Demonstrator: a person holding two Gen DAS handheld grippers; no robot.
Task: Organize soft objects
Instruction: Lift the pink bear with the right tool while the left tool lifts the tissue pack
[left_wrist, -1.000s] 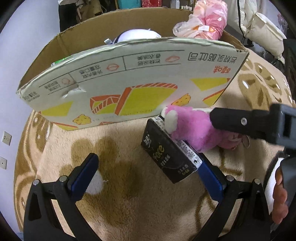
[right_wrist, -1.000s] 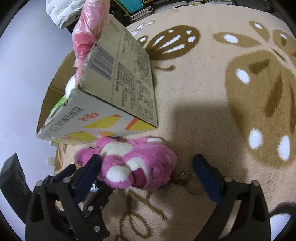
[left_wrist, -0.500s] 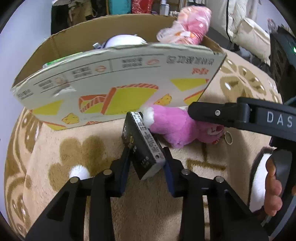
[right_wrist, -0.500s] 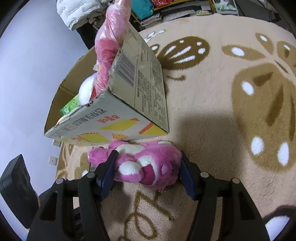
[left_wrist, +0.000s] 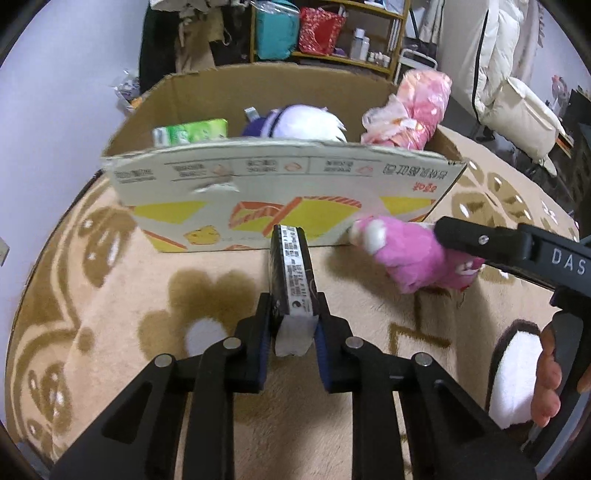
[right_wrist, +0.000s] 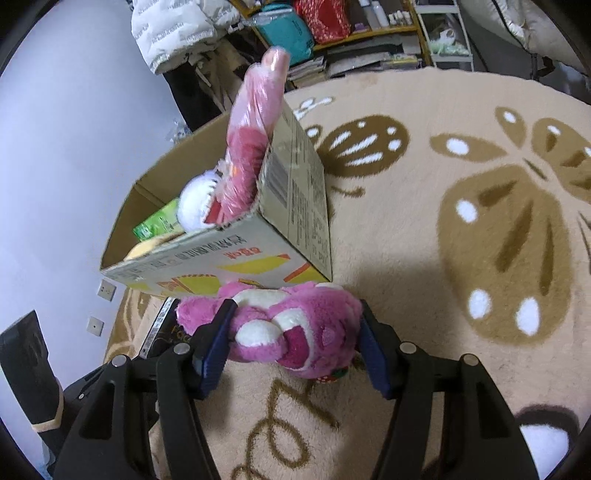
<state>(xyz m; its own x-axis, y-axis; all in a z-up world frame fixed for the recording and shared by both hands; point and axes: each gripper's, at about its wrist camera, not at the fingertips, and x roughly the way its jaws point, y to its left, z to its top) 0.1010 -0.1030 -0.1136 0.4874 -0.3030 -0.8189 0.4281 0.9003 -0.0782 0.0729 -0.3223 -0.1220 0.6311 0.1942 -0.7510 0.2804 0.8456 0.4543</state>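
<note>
My left gripper (left_wrist: 293, 325) is shut on a black tissue pack (left_wrist: 291, 273), held on edge above the rug in front of the cardboard box (left_wrist: 280, 177). My right gripper (right_wrist: 293, 332) is shut on a pink plush bear (right_wrist: 295, 328), lifted just off the rug beside the box (right_wrist: 295, 206). In the left wrist view the bear (left_wrist: 413, 258) hangs to the right of the tissue pack. The box holds a green pack (left_wrist: 192, 134), a white and purple plush (left_wrist: 295, 122) and a pink bagged soft toy (left_wrist: 413, 110).
A beige rug with brown flower and butterfly patterns (right_wrist: 480, 221) covers the floor. Shelves with bags and bottles (left_wrist: 325, 33) stand behind the box. A white padded coat (left_wrist: 491, 62) hangs at the right. A wall (right_wrist: 55, 147) lies left of the box.
Both grippers closed, the left on the tissue pack and the right on the pink bear. Both then lifted their objects off the rug and the tissue pack turned upright on edge.
</note>
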